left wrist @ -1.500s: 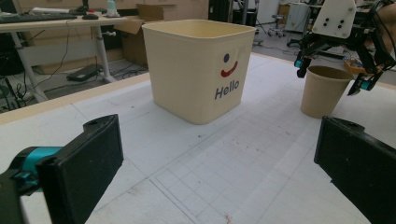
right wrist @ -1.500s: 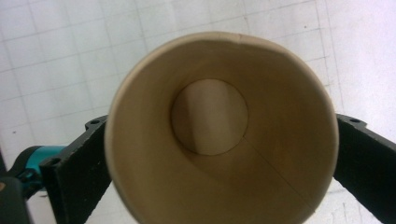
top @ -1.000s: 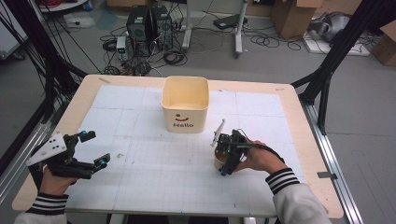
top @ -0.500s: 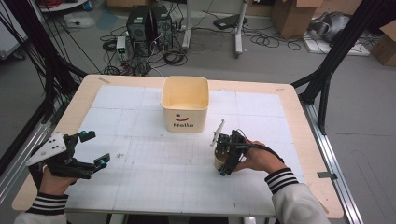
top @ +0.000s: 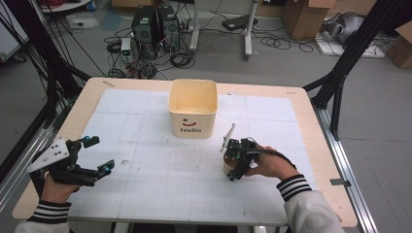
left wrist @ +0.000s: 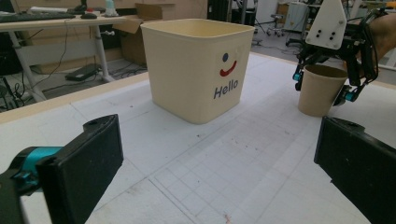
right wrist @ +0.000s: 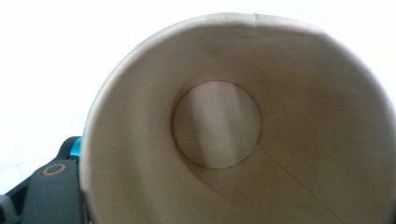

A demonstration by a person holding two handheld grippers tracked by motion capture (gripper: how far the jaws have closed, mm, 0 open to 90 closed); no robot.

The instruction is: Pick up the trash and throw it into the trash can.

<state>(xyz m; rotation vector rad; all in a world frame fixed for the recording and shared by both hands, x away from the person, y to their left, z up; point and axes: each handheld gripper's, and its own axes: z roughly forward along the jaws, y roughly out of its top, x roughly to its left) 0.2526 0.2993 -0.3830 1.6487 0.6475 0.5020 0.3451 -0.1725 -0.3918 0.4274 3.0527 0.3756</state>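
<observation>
A brown paper cup (top: 227, 165) stands upright on the white gridded mat (top: 160, 194), right of centre. My right gripper (top: 233, 162) comes down over it from above, a jaw against each side of its rim, shut on it. The right gripper view looks straight down into the empty cup (right wrist: 215, 126), with one black finger (right wrist: 51, 191) outside its wall. In the left gripper view the cup (left wrist: 320, 91) and right gripper (left wrist: 322, 86) show at the far right. My left gripper (top: 101, 154) hovers open near the table's left front, nothing between its jaws (left wrist: 219, 154).
A cream square bin (top: 192, 114) with "Hello" and a smile on its front stands at the back middle of the mat, seen nearer as the bin (left wrist: 196, 70). Black frame posts rise at both table sides. Cables, computers and boxes lie on the floor beyond.
</observation>
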